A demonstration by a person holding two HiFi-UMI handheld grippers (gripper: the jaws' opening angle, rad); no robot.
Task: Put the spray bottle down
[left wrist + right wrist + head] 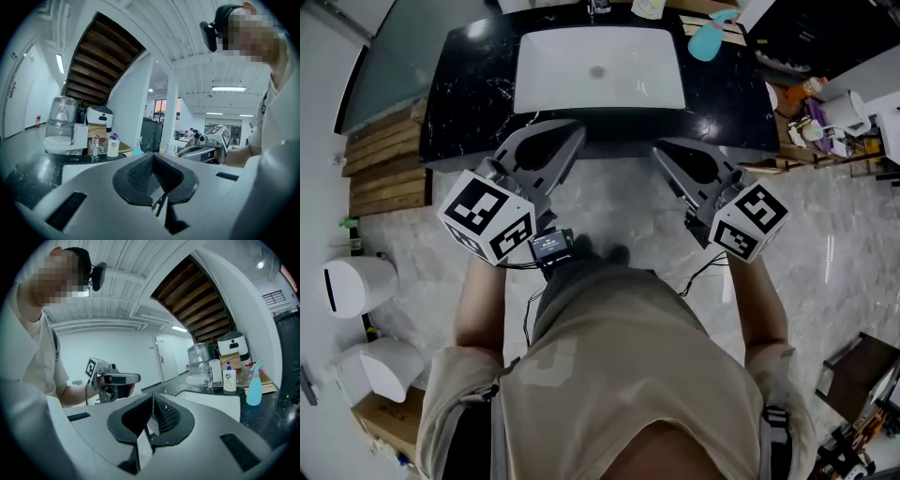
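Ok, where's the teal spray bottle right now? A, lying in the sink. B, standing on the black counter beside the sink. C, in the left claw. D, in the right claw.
B: the spray bottle stands on the counter right of the sink, and the left claw and right claw are shut empty.

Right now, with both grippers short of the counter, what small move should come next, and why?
Probably just draw back and stop: the spray bottle already stands upright on the counter, right of the sink, and the left gripper and right gripper are both shut with nothing between them.
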